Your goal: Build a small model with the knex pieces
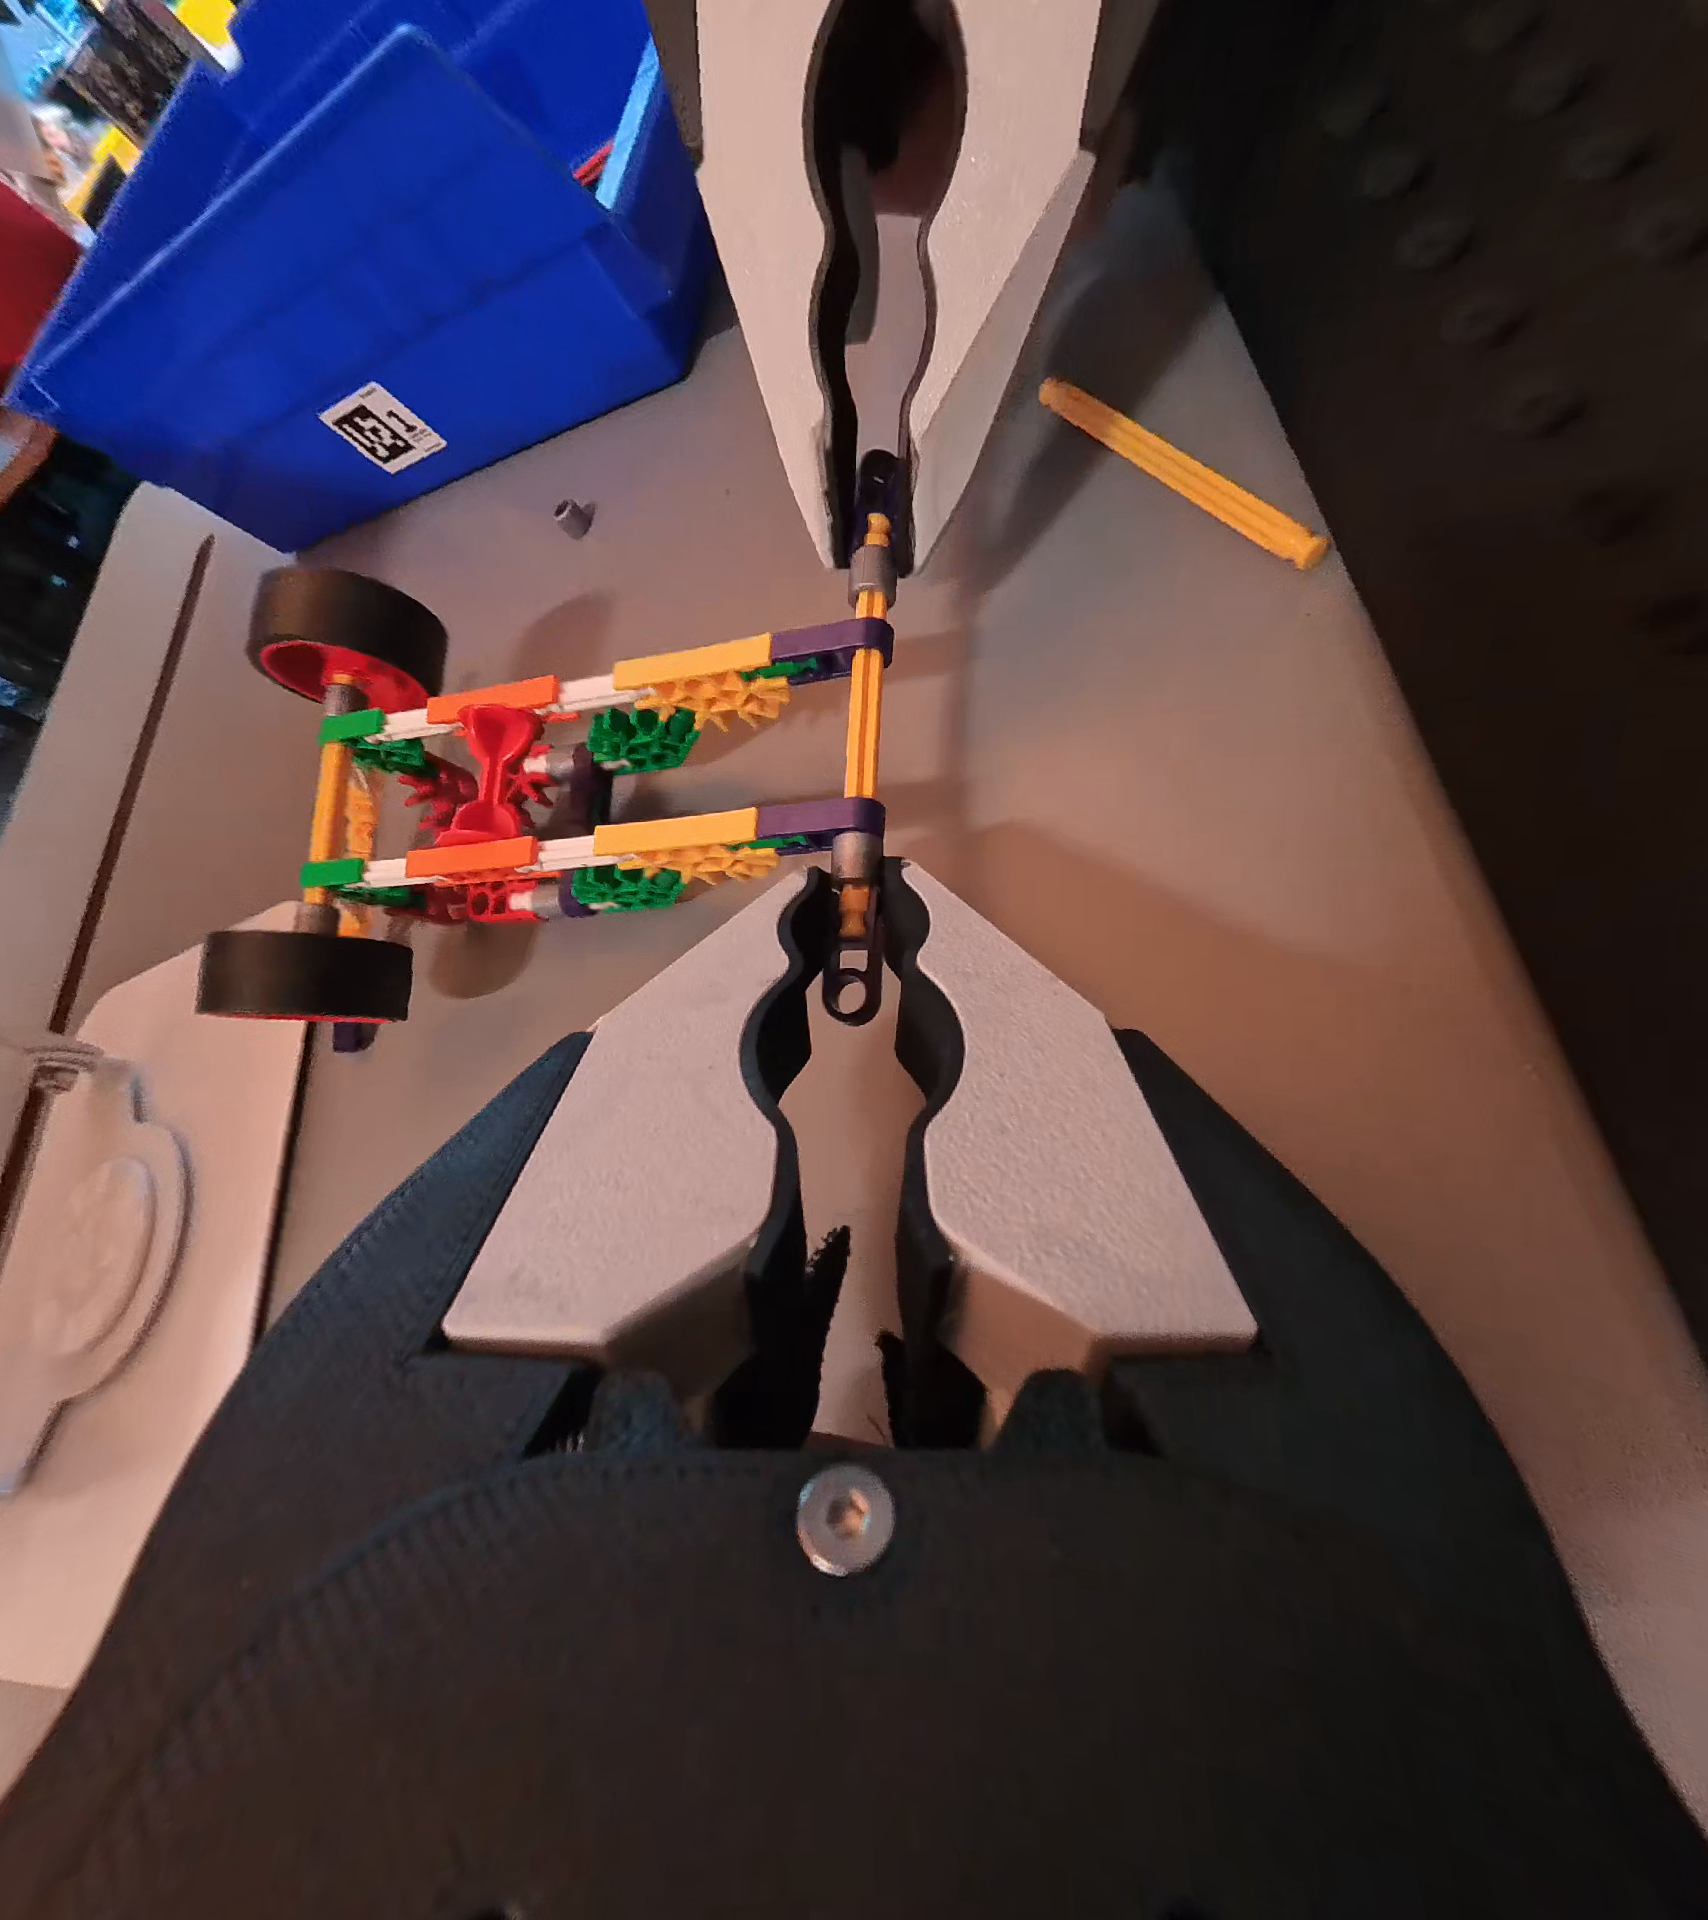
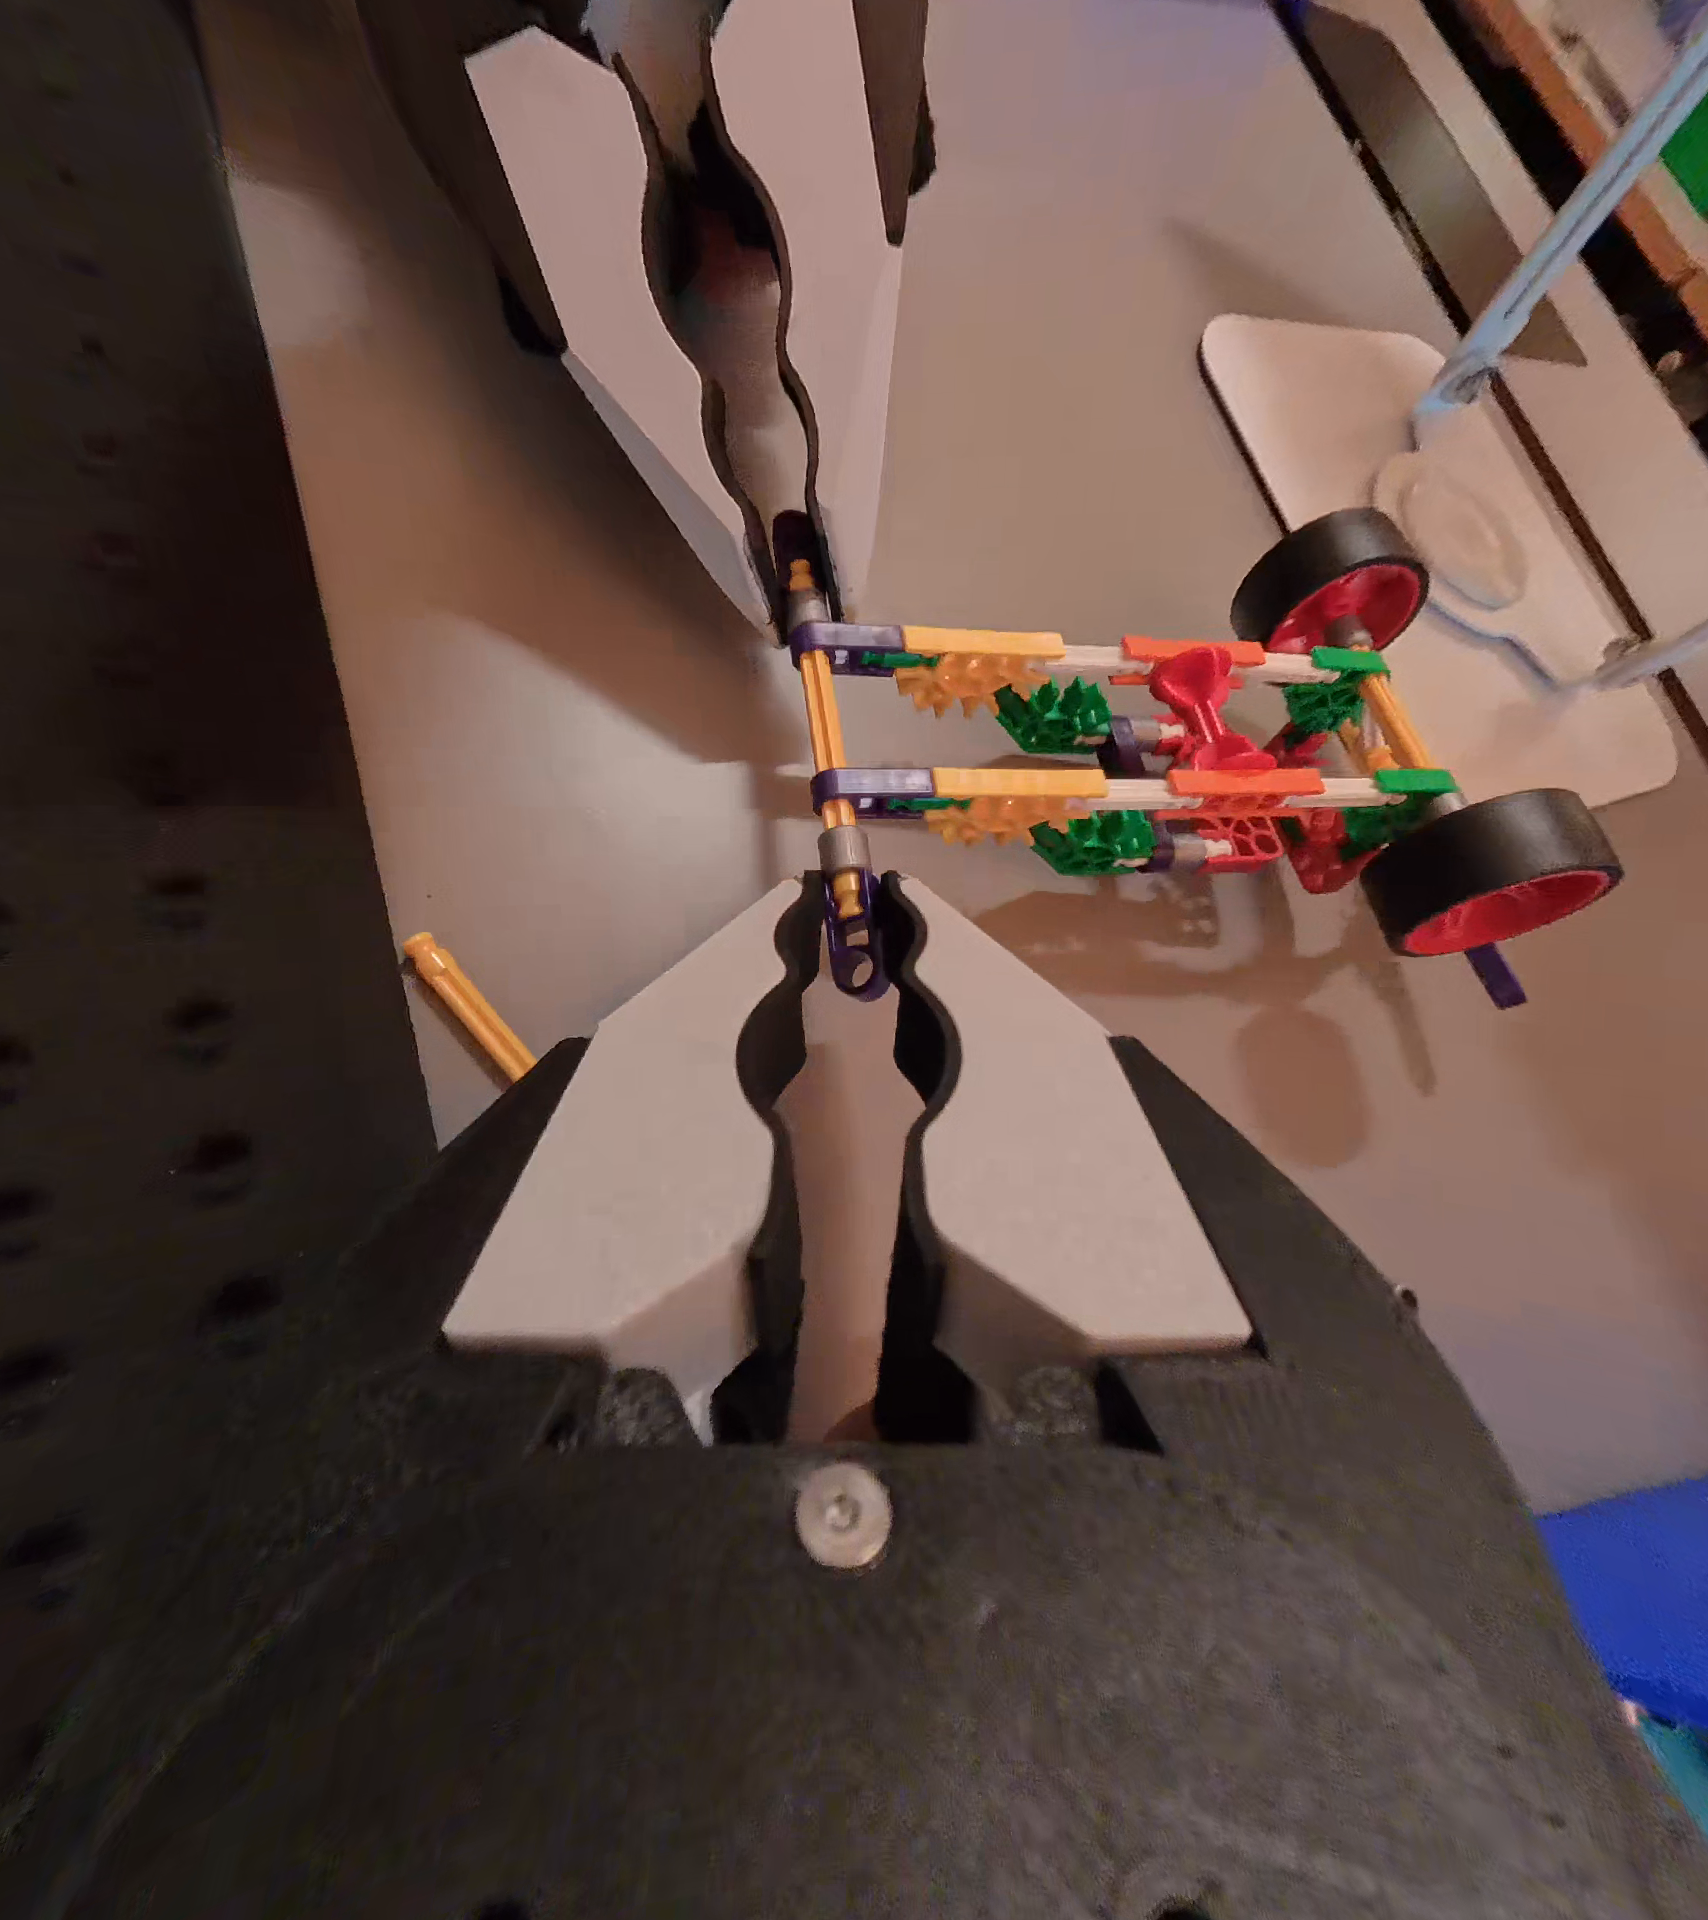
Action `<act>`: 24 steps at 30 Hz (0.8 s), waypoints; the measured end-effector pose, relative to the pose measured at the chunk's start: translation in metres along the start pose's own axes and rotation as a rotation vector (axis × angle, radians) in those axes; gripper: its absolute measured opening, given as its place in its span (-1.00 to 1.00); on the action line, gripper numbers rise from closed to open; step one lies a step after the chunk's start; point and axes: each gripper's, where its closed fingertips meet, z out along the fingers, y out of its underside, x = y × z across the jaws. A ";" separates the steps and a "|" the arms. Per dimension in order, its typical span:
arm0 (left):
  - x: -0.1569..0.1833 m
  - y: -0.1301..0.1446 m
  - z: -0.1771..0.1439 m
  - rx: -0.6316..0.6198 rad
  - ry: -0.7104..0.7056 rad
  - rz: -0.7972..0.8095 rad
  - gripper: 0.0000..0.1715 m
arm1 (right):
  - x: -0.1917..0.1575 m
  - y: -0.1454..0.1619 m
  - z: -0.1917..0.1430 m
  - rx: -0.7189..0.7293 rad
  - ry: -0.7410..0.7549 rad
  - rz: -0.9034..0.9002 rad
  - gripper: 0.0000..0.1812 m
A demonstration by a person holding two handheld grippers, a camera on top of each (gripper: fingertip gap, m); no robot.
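While both purple end clips sit half-buried between fingers, left gripper [image 1: 852,883] and right gripper [image 2: 848,883] each pinch the spiky plastic toy car's [image 1: 559,769] yellow axle [image 1: 865,717].

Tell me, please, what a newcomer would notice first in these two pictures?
A colourful toy car frame with two black wheels lies on the grey table. The left gripper and right gripper each clamp a purple connector at opposite ends of its yellow axle. A loose yellow rod lies nearby.

The left gripper [image 1: 855,914] pinches a purple connector [image 1: 852,977] on the toy car's [image 1: 559,769] yellow axle [image 1: 865,717]; the right gripper [image 1: 871,530] pinches the other end. Nearby lie a yellow rod [image 1: 1182,473] and a blue bin [image 1: 362,270].
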 end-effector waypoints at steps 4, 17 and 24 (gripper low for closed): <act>0.010 -0.004 -0.008 0.049 0.008 -0.019 -0.91 | -0.010 -0.004 -0.002 0.045 -0.029 -0.026 -0.91; 0.023 -0.013 -0.015 0.076 0.004 -0.031 -0.90 | -0.022 -0.006 -0.011 0.132 -0.148 0.051 -0.91; 0.024 -0.020 -0.020 0.132 0.038 -0.087 -0.90 | -0.024 -0.013 -0.019 0.191 -0.165 0.036 -0.91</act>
